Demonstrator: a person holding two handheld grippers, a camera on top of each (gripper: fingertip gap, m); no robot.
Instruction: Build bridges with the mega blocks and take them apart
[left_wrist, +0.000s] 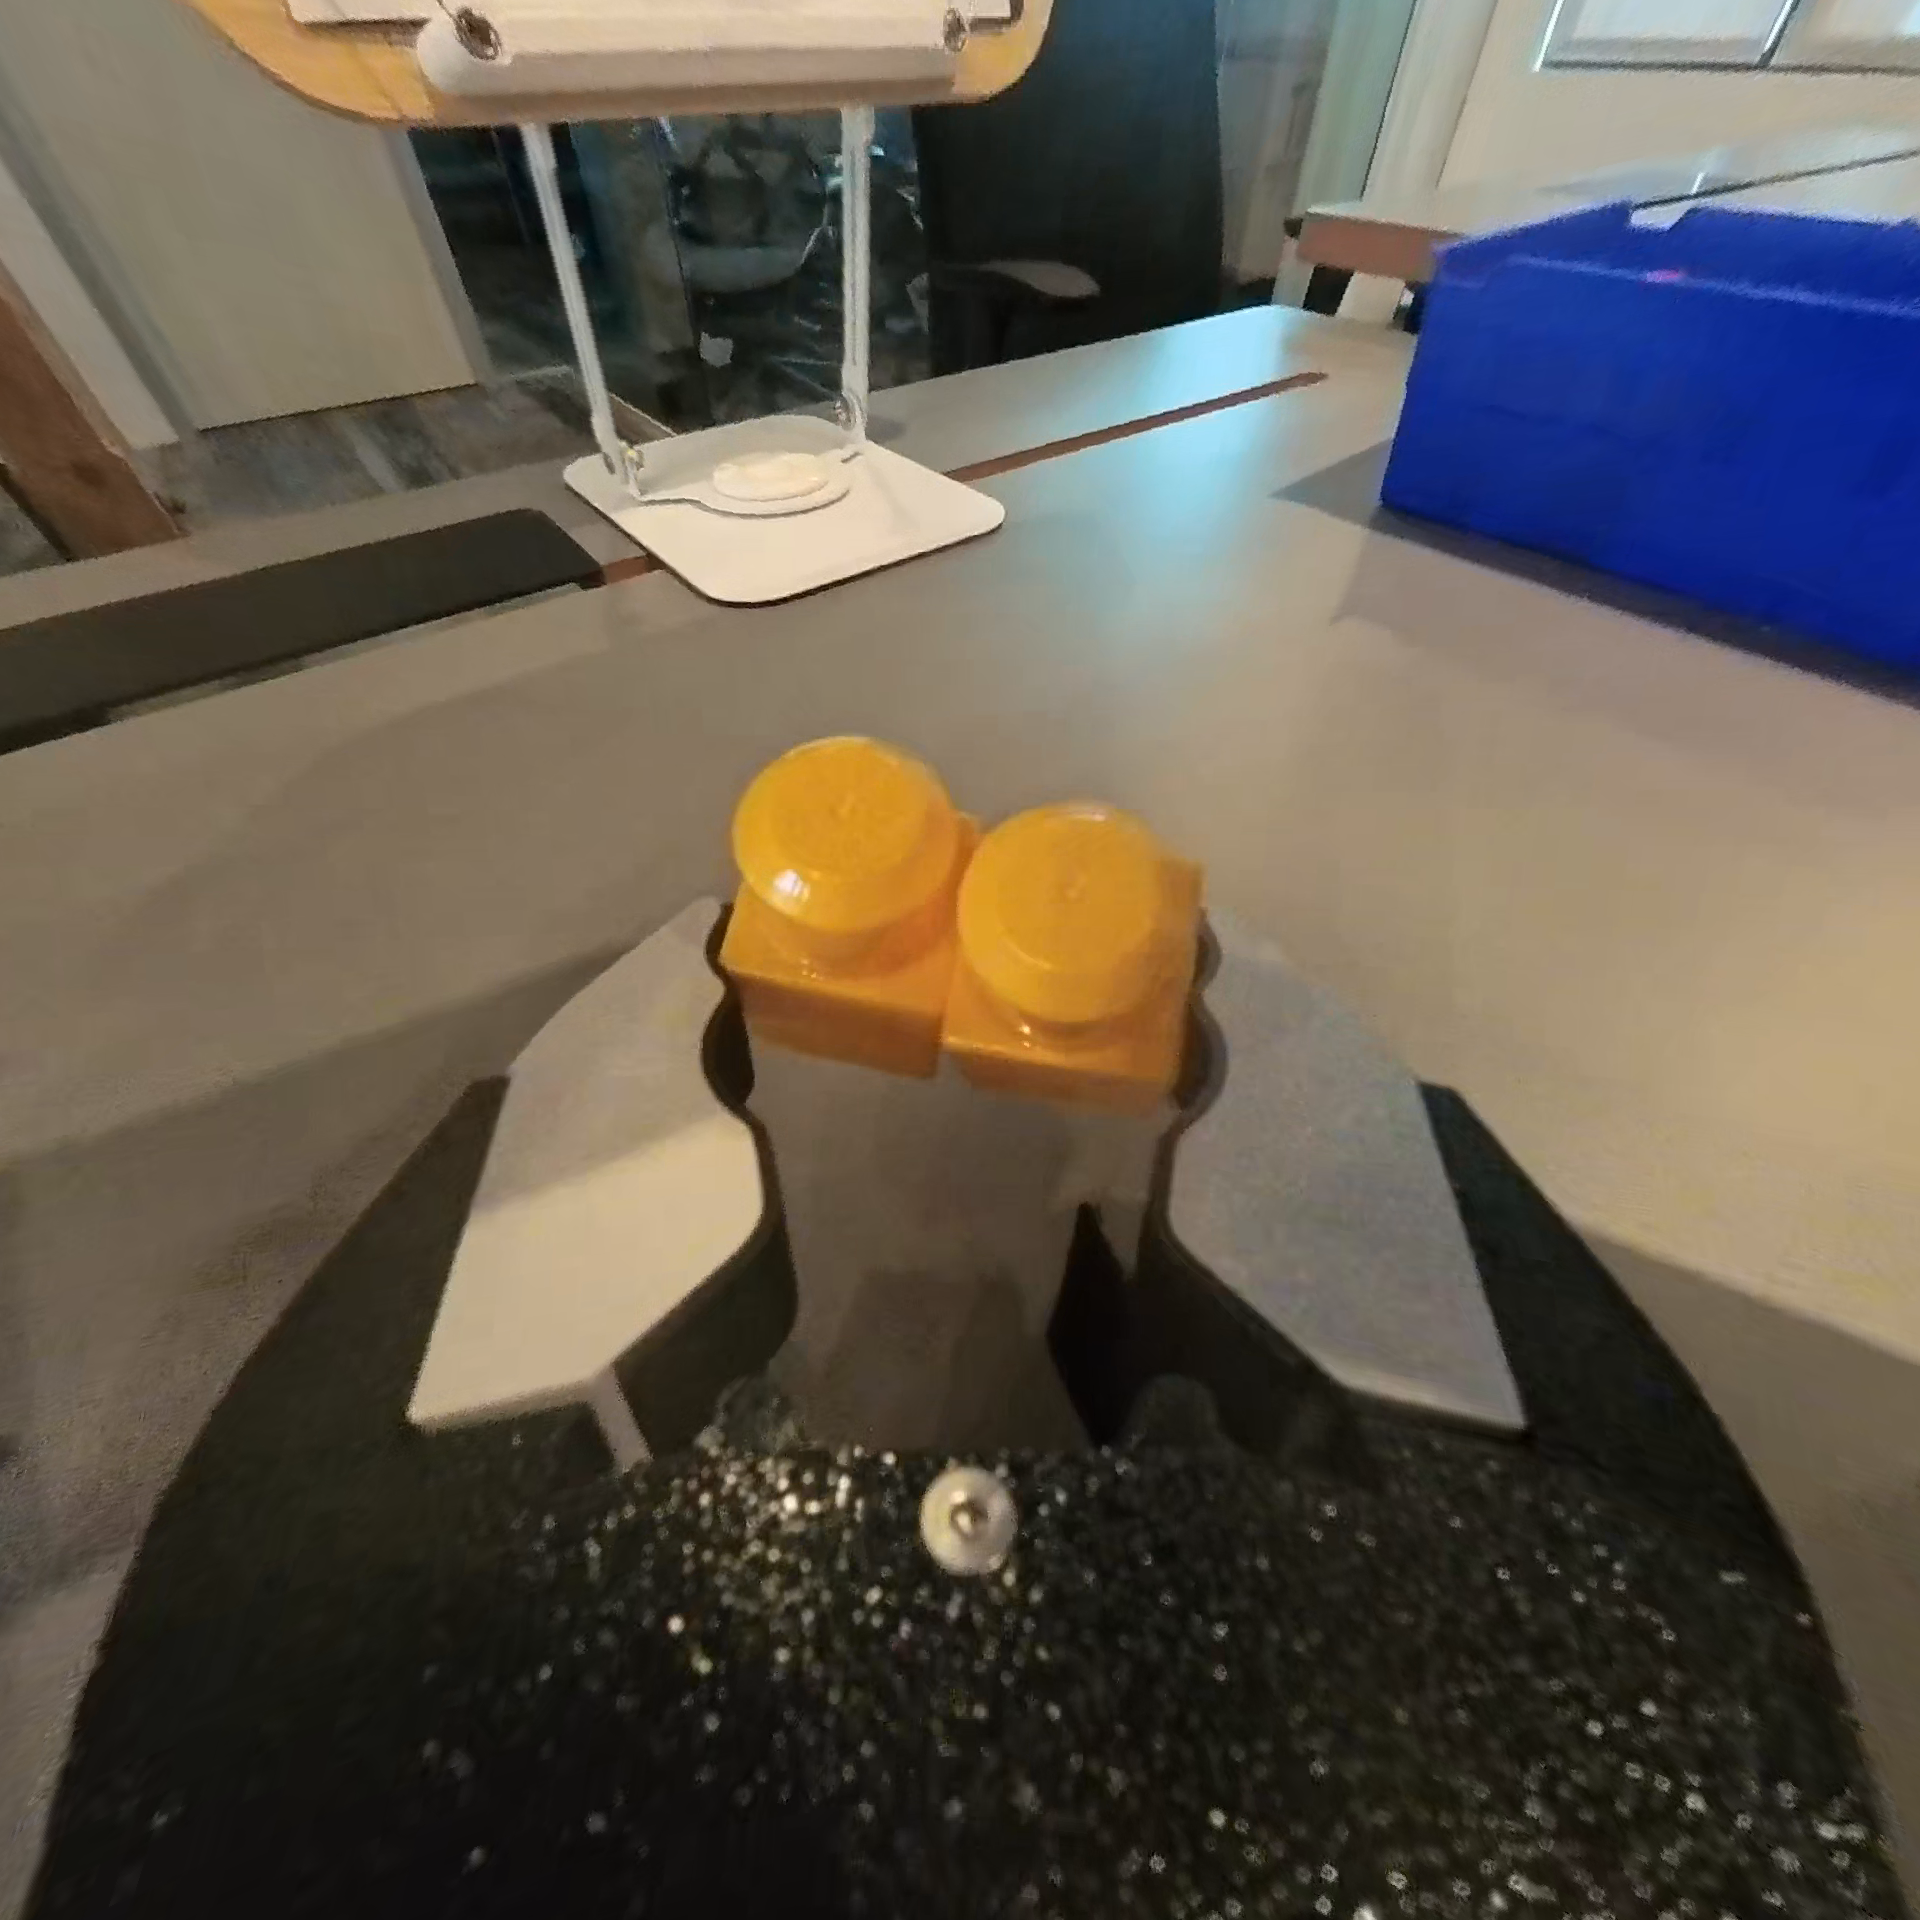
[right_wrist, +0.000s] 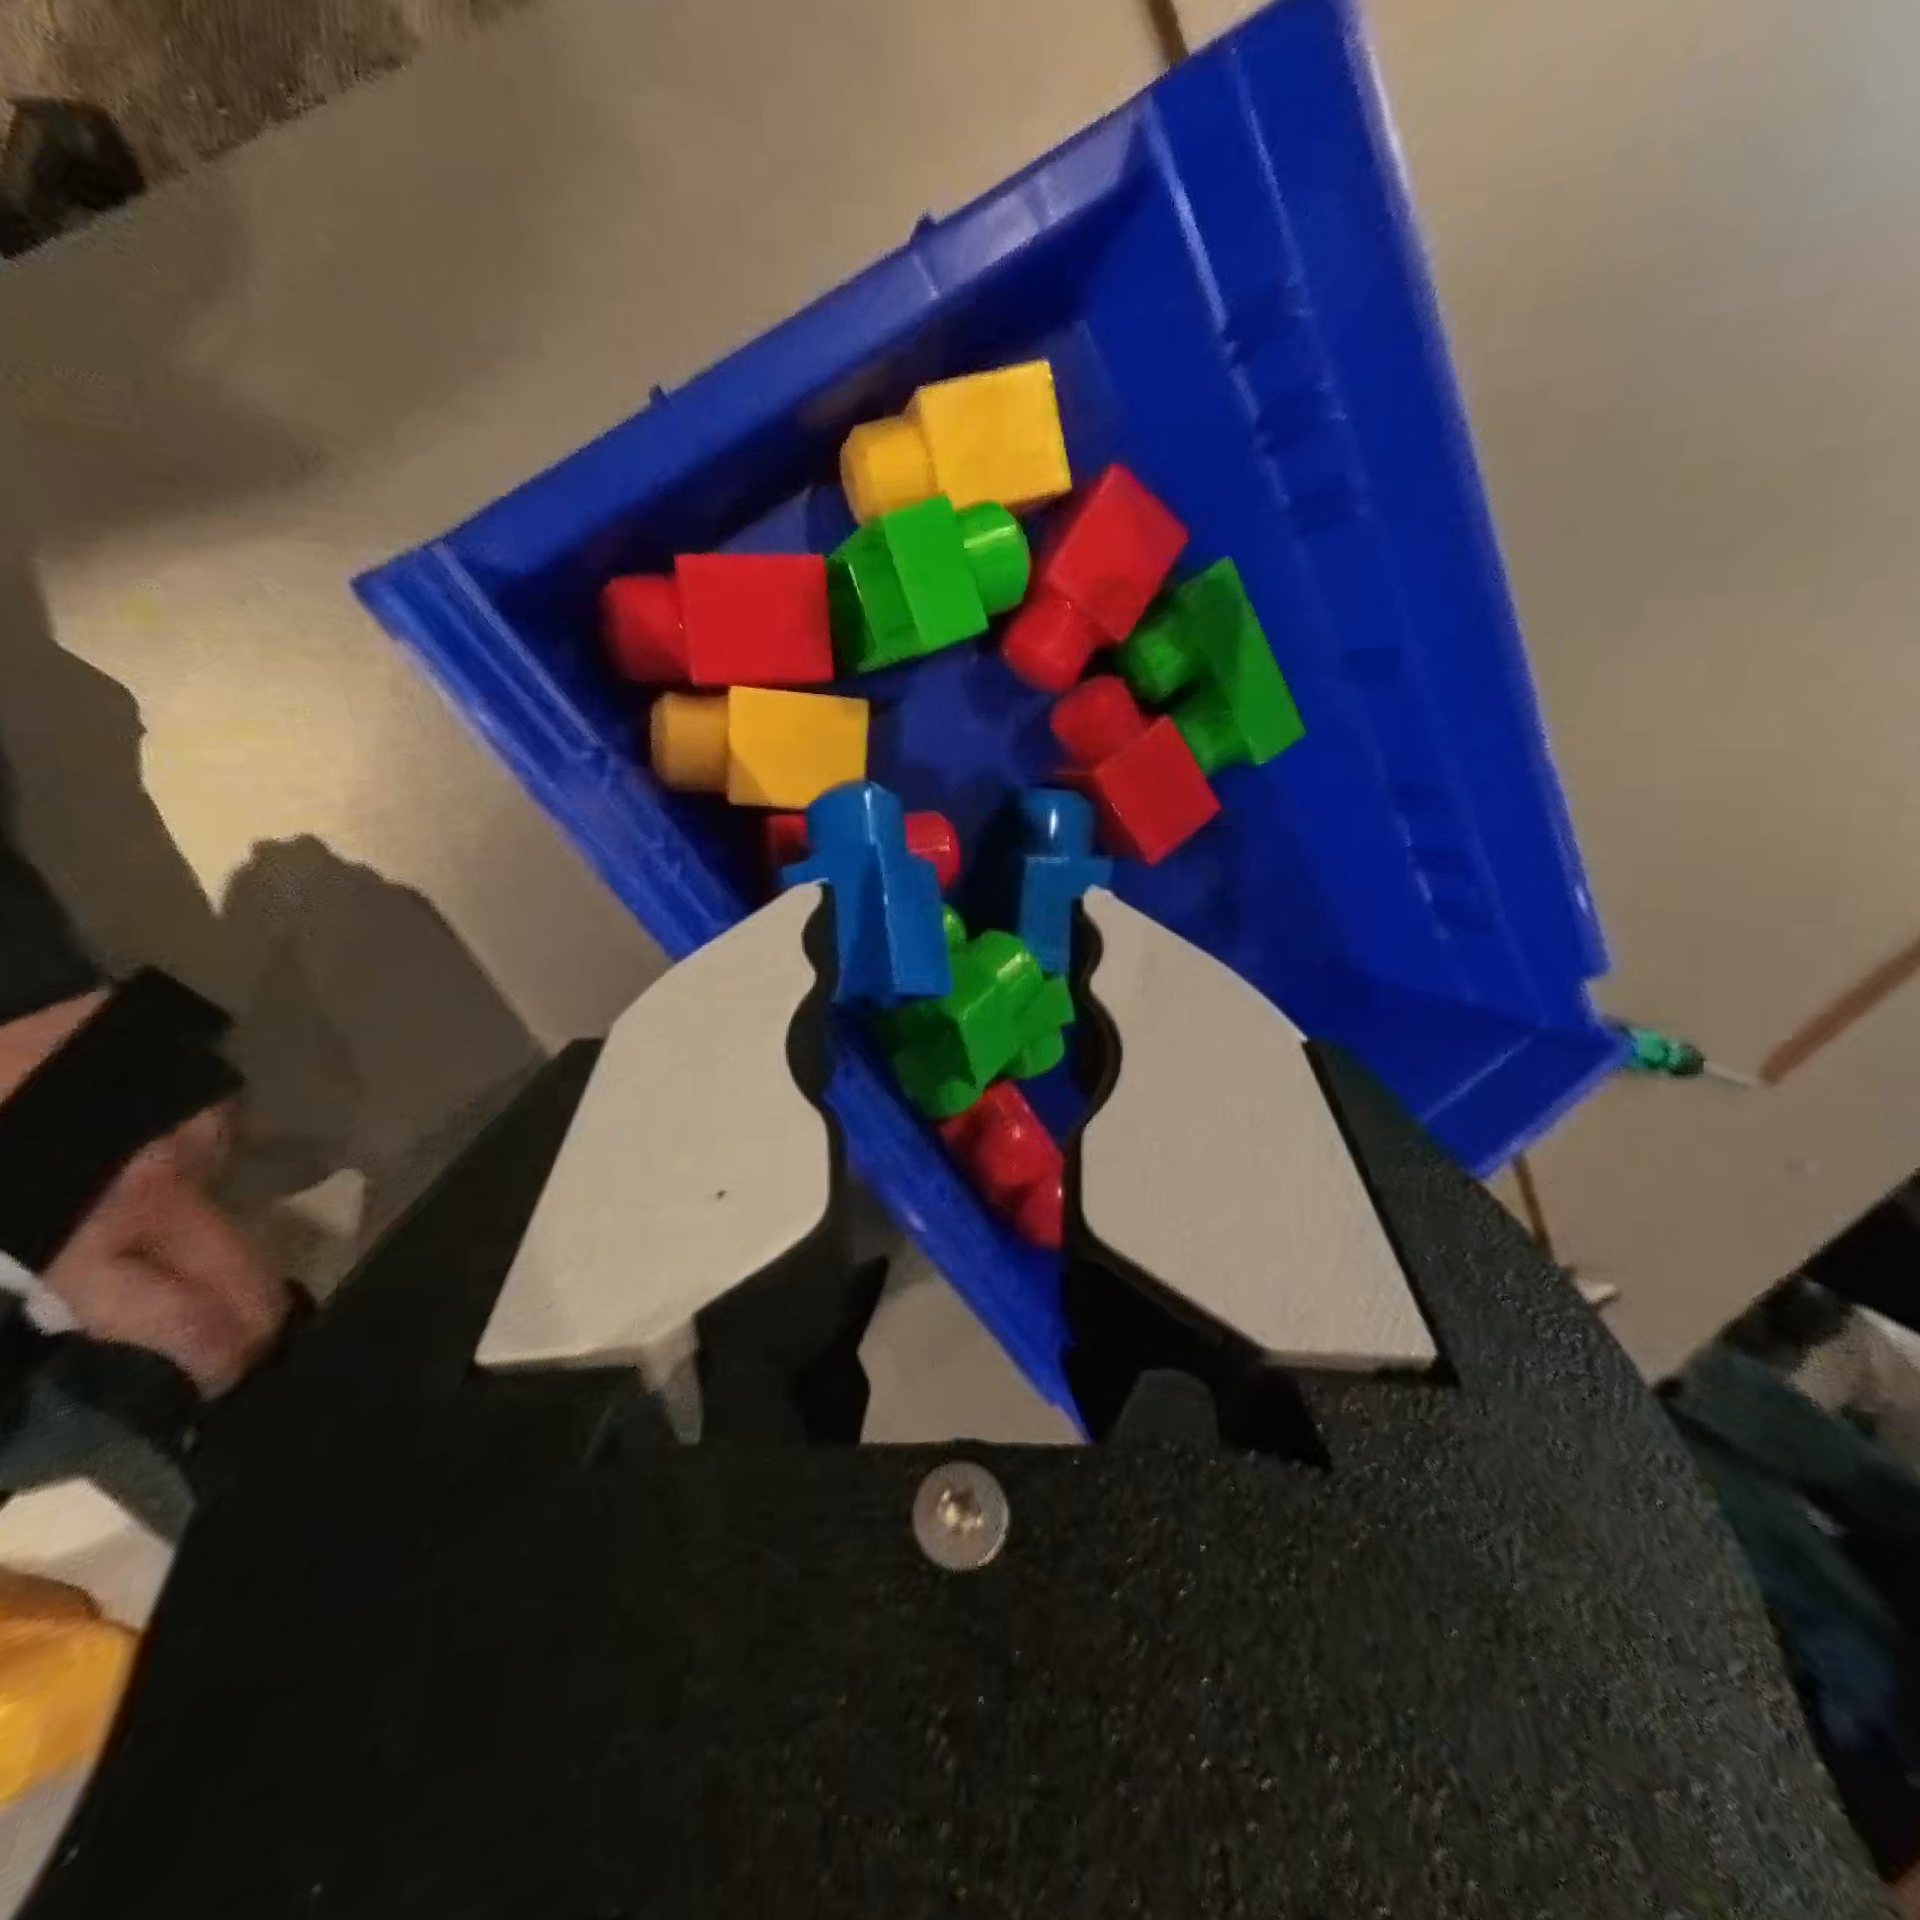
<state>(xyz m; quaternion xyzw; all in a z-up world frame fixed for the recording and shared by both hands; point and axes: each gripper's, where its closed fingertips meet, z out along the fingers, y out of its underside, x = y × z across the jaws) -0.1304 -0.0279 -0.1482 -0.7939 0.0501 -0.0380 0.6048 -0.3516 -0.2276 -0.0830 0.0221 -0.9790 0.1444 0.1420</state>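
My left gripper (left_wrist: 961, 997) is shut on two orange-yellow mega blocks (left_wrist: 956, 935) held side by side, studs up, above the grey table (left_wrist: 1351, 790). My right gripper (right_wrist: 951, 935) hangs over the blue bin (right_wrist: 1299, 436), jaws apart. Two blue blocks (right_wrist: 883, 904) sit at its fingertips, one against each finger, with a gap between them. The bin holds several red, green and yellow blocks (right_wrist: 748, 618). The bin also shows at the right in the left wrist view (left_wrist: 1662, 436).
A white stand with a clear frame (left_wrist: 790, 499) stands at the table's far edge, a black strip (left_wrist: 291, 613) to its left. A person's hand (right_wrist: 156, 1247) and an orange-yellow block (right_wrist: 52, 1683) show at the left of the right wrist view. Tip to tip, the grippers are about 30 cm apart.
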